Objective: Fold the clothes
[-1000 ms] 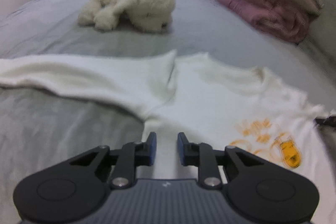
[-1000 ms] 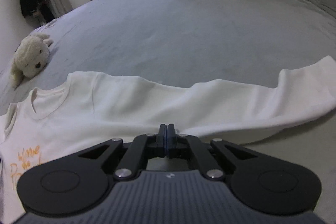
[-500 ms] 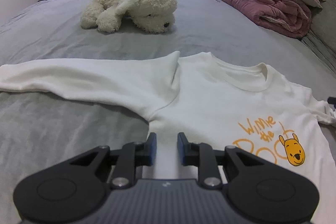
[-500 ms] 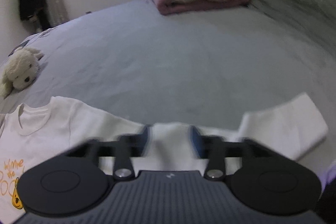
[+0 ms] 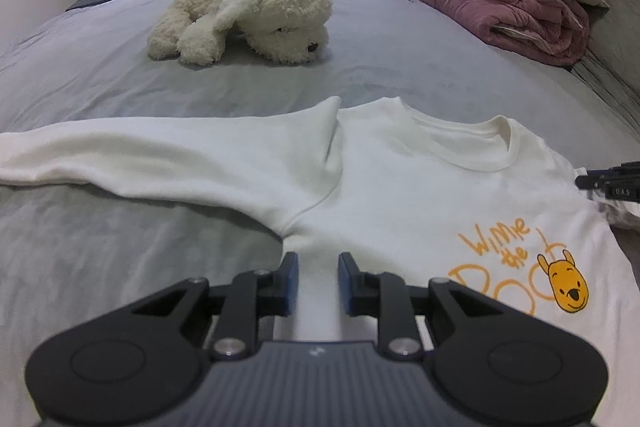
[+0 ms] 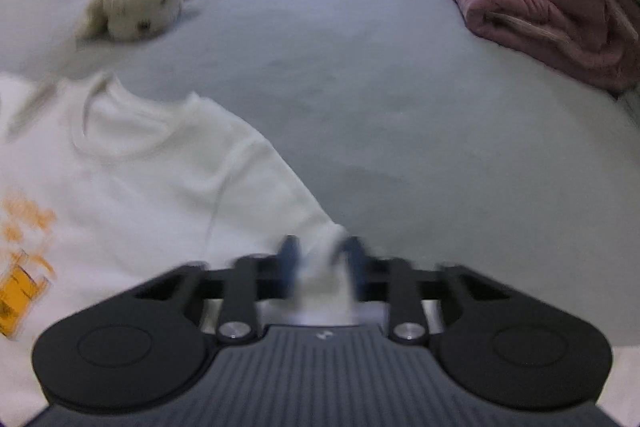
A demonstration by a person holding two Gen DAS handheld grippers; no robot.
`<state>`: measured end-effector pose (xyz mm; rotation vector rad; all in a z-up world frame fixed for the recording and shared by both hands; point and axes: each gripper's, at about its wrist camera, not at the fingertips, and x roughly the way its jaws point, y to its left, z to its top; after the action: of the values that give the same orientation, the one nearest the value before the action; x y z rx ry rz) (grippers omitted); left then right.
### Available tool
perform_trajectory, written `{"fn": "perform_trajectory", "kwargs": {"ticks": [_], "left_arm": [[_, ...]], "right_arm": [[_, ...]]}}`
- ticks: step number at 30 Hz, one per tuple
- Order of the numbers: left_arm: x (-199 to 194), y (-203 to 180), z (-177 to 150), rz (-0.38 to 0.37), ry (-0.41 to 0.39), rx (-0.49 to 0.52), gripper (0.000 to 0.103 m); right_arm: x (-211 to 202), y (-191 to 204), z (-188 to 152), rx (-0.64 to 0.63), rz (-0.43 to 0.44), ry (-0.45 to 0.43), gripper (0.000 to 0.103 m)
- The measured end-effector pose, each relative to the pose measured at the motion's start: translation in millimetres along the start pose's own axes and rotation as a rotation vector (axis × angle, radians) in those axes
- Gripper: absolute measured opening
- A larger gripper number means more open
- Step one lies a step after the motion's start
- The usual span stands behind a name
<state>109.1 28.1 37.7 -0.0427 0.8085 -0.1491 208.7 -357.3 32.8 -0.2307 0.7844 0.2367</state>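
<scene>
On the grey bed, the white long-sleeved shirt lay flat, print up. The left gripper hovered part-open over its side, gripping nothing. The right gripper was closing on the right sleeve. Judged step: the sleeve fold. Next, that sleeve probably needed carrying across the chest.

The shirt lies flat on the bed, one sleeve extending left. The plush toy rests on the bed behind the shirt. The folded blankets are stacked at the far right, well apart from the toy.
</scene>
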Motion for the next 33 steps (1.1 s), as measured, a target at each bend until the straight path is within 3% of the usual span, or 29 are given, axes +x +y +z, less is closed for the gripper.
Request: {"fn": "perform_trajectory", "kwargs": {"ticks": [4,8,13,19,21,23,25,30,33], "left_arm": [[-2,2,1,0.009,-0.010,-0.020,0.022],[-4,3,3,0.096,-0.005,-0.031,0.022],[2,17,2,0.097,0.036,-0.098,0.024],[-2,26,5,0.087,0.042,-0.147,0.025],[-5,31,6,0.076,0.039,-0.177,0.025],[-7,33,8,0.070,0.038,-0.184,0.025],[-5,33,7,0.062,0.042,-0.188,0.025],[-2,33,5,0.051,0.053,-0.194,0.025],[0,30,4,0.063,0.059,-0.168,0.026]], "right_arm": [[-12,1,11,0.032,-0.081,-0.071,0.004],[-10,18,11,-0.023,-0.200,-0.110,0.004],[23,31,-8,-0.062,-0.298,-0.043,0.003],[19,31,3,-0.051,-0.311,-0.005,0.006],[3,37,4,-0.047,-0.293,-0.048,0.013],[-19,44,6,-0.017,-0.263,-0.114,0.029],[-34,53,3,-0.011,-0.210,-0.126,0.040],[-57,73,-18,-0.003,-0.035,-0.090,0.039],[-48,78,-36,-0.017,-0.032,-0.025,0.031]]}}
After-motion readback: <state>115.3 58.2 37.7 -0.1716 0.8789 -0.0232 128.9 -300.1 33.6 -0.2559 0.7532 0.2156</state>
